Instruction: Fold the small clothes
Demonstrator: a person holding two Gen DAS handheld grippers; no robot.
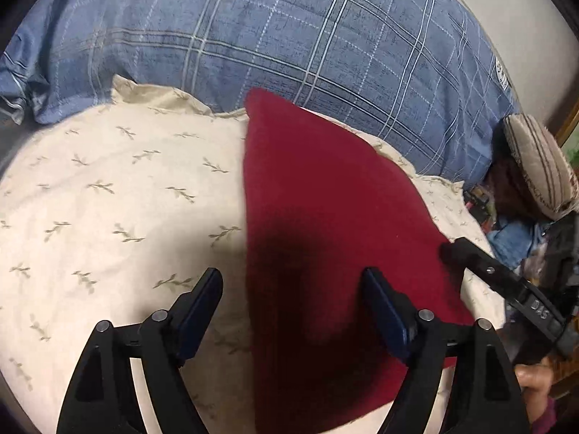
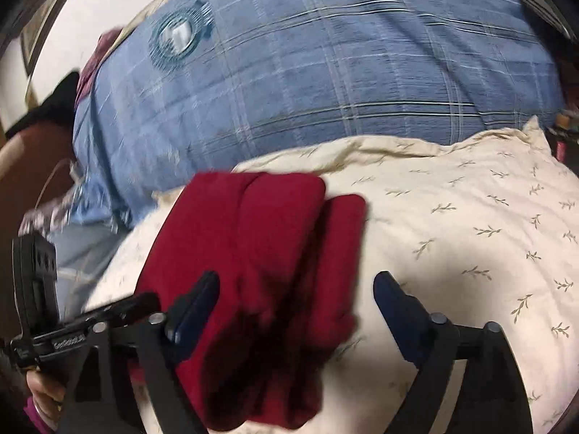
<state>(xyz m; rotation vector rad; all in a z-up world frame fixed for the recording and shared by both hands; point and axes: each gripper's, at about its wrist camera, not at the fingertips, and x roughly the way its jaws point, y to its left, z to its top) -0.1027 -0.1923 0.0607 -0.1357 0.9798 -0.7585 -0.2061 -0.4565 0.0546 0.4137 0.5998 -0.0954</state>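
A dark red garment [image 1: 325,224] lies folded on a cream pillow [image 1: 119,195] with a leaf print. My left gripper [image 1: 291,282] is open, just above the garment's left edge, holding nothing. The other gripper's tip [image 1: 470,253] shows at the garment's right edge. In the right wrist view the red garment [image 2: 253,253] shows folded layers on the cream pillow [image 2: 470,238]. My right gripper [image 2: 296,285] is open over the garment's near end, empty. The left gripper [image 2: 72,332] shows at the lower left of that view.
A blue plaid cover [image 1: 289,43] lies behind the pillow, also in the right wrist view [image 2: 325,65]. A striped cushion [image 1: 539,166] and cluttered items [image 1: 524,238] sit at the right. White wall is beyond.
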